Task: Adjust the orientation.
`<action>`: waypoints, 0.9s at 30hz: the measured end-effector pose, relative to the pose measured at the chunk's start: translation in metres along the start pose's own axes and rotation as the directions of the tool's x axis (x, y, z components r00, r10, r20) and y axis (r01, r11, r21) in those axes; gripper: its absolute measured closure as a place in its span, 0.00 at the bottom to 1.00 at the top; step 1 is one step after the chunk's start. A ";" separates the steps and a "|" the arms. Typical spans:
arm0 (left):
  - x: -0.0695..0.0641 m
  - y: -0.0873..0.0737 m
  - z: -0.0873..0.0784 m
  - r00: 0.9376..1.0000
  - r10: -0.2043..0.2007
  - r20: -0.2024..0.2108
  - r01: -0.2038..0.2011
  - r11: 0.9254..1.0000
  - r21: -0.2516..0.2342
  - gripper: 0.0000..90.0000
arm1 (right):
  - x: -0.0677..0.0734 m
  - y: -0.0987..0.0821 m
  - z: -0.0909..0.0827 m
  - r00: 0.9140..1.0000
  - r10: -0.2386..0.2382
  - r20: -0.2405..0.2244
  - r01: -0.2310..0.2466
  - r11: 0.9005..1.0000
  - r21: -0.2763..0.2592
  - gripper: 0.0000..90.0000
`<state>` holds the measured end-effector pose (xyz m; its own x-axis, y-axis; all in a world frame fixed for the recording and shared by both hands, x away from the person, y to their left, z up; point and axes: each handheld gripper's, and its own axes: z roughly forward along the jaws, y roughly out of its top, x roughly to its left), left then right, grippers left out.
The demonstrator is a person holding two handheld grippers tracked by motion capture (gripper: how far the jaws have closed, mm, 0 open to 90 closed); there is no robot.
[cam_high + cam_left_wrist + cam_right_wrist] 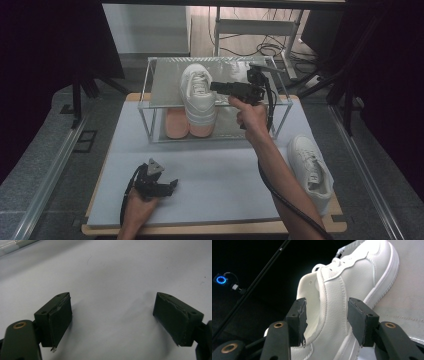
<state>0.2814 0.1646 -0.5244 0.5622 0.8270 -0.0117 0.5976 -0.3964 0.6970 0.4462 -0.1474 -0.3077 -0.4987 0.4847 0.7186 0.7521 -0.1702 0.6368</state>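
Observation:
A white sneaker (198, 97) (352, 277) lies on top of a clear two-level rack (162, 82) at the back of the table, toe toward me. My right gripper (216, 86) (325, 302) reaches it from the right, above the rack. One jaw is inside the shoe's opening and the other outside its side wall, with a gap showing beside the wall, so it is open. A second white sneaker (311, 170) lies on the table at the right edge. My left gripper (172, 184) (112, 297) rests open near the front left, nothing between its jaws.
A white mat (215, 170) covers the wooden tabletop. The rack has metal corner posts and a lower level under the shoe. The right forearm stretches across the table's right half, its cable trailing. Dark curtains and stands surround the table.

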 end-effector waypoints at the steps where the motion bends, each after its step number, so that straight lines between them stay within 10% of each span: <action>1: 0.000 0.000 0.000 1.000 0.000 0.000 0.000 1.000 0.000 0.17 | 0.000 0.000 -0.002 1.000 -0.009 -0.009 0.009 1.000 -0.002 0.55; 9: 0.000 0.000 0.000 1.000 -0.004 -0.002 0.004 1.000 -0.004 0.17 | 0.005 -0.006 -0.020 0.996 -0.090 -0.019 0.089 0.996 -0.019 0.55; 27: -0.001 0.000 0.000 1.000 -0.005 -0.003 0.005 1.000 -0.007 0.17 | 0.003 -0.052 -0.044 0.982 -0.137 -0.127 0.138 0.990 0.006 0.95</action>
<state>0.2813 0.1639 -0.5247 0.5573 0.8302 -0.0128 0.5963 -0.3894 0.7020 0.3865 -0.1747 -0.3265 -0.6475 0.3904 0.6545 0.6782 -0.0965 0.7285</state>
